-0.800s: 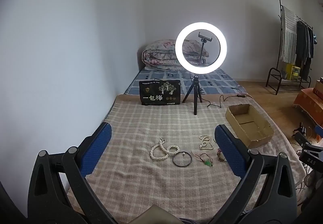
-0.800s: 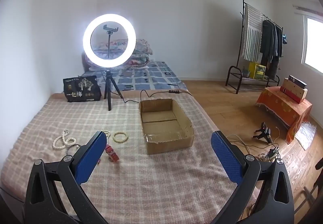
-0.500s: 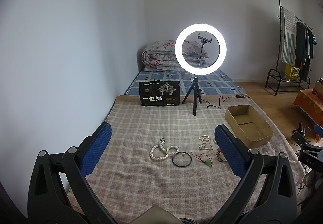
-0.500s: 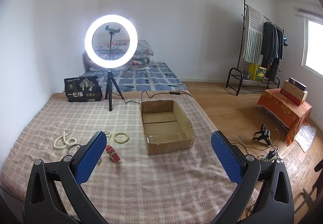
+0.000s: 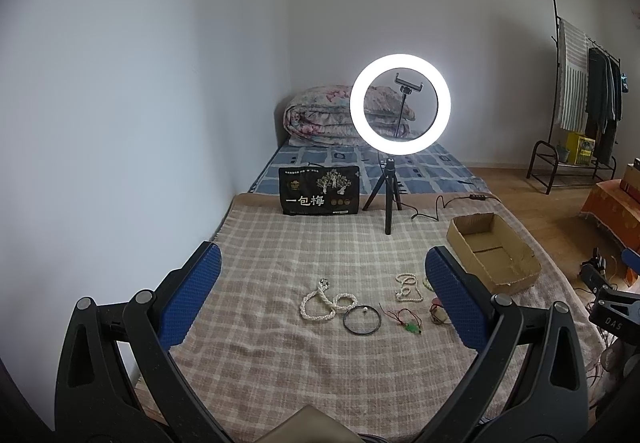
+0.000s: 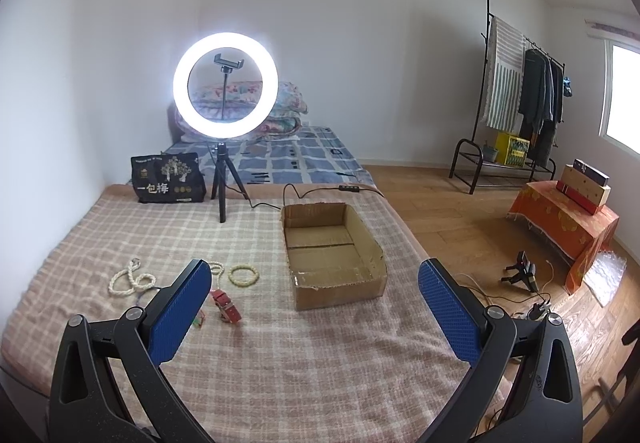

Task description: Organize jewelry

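Observation:
Jewelry lies loose on the checked blanket [image 5: 280, 243]: a white pearl necklace [image 5: 326, 301], a black ring bangle [image 5: 362, 320], a second pearl strand [image 5: 407, 286], a red cord with a green charm [image 5: 408, 323]. In the right wrist view a pale bead bracelet [image 6: 244, 276] and a red strap piece [image 6: 227, 306] lie left of the empty cardboard box [image 6: 334, 249]. My left gripper [image 5: 320, 291] is open and empty above the blanket. My right gripper [image 6: 314, 307] is open and empty, in front of the box.
A lit ring light on a tripod [image 5: 400, 111] and a black printed bag [image 5: 318, 191] stand at the blanket's far edge. A folded quilt [image 5: 320, 115] lies behind. A clothes rack [image 6: 520, 91], an orange-covered stand [image 6: 560, 219] and cables are on the wooden floor at right.
Both views have shifted slightly; the scene sits a little lower and nearer. Nothing was taken hold of and the jewelry has not moved.

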Demonstrator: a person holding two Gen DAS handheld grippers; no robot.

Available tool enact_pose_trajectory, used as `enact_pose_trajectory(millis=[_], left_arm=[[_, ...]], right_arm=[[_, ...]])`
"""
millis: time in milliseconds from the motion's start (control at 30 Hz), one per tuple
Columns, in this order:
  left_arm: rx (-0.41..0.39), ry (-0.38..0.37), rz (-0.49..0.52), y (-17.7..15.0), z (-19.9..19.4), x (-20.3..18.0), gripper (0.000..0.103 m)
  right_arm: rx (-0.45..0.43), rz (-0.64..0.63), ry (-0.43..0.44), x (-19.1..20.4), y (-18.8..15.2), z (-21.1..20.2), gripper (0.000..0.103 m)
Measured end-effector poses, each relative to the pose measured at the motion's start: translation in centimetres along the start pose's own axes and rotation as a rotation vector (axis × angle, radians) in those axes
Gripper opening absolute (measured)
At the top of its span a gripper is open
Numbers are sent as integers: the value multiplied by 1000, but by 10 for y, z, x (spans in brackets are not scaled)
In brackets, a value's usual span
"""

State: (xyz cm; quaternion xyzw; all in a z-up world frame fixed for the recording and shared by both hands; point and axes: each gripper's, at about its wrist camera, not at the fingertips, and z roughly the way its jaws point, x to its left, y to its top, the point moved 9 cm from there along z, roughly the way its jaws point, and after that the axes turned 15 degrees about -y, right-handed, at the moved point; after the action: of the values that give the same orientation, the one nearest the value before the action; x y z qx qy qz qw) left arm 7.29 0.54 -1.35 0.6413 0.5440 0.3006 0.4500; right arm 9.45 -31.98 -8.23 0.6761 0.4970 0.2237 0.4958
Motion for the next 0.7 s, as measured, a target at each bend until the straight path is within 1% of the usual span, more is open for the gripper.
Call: enact_pose_trajectory(millis=[700], left_arm=[[-7, 0, 0, 1, -1, 0, 103]], right_arm=[[-3, -1, 7, 2, -1, -2, 102]])
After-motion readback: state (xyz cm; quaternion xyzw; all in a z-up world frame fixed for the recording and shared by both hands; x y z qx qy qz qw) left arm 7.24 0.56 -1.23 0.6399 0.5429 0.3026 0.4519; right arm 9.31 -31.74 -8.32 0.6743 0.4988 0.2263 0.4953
